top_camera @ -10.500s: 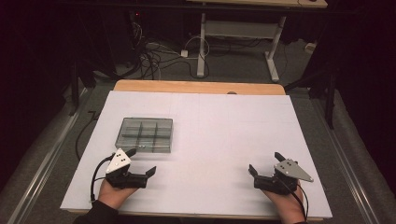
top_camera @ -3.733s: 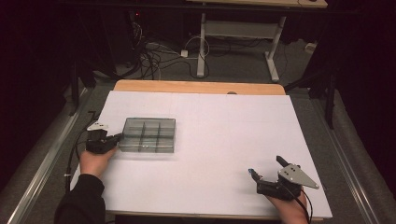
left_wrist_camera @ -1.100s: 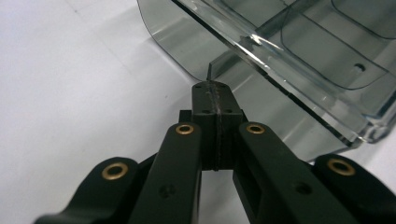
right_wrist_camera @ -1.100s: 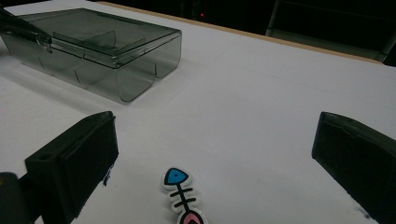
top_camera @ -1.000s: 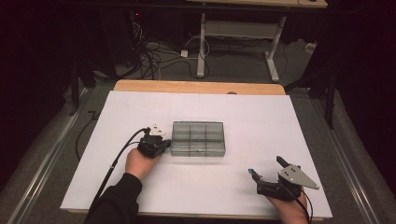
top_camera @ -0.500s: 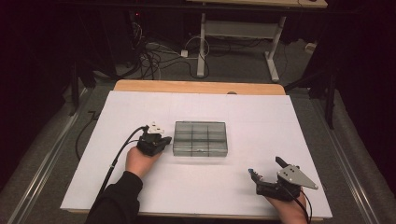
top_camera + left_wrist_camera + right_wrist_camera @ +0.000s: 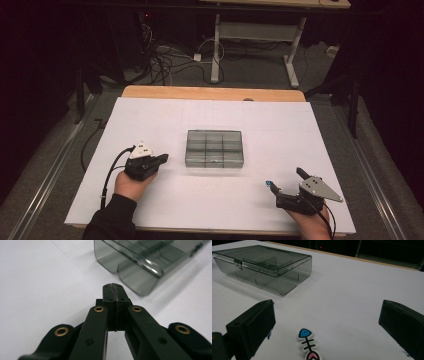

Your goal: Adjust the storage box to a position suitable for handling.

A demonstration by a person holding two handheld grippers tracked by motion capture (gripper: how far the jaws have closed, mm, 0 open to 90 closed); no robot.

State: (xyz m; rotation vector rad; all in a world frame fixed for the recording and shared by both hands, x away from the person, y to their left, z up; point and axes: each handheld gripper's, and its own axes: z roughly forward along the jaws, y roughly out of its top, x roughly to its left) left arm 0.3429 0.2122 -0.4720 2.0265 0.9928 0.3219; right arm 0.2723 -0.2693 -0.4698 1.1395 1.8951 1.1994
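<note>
covering the table [image 7: 165,112], white sheet; dark room behind.

box [image 7: 214,148] mid-table [image 7: 150,115], fish sticker [image 7: 309,343] right-front

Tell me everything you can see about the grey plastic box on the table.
The plastic box is a flat, rectangular case of smoky, see-through plastic with rounded corners. Dividers inside split it into small compartments, which look empty. Its hinged lid is shut, with a small clasp on one long side. It lies flat near the middle of the white table; nothing touches it but the tabletop.
</note>
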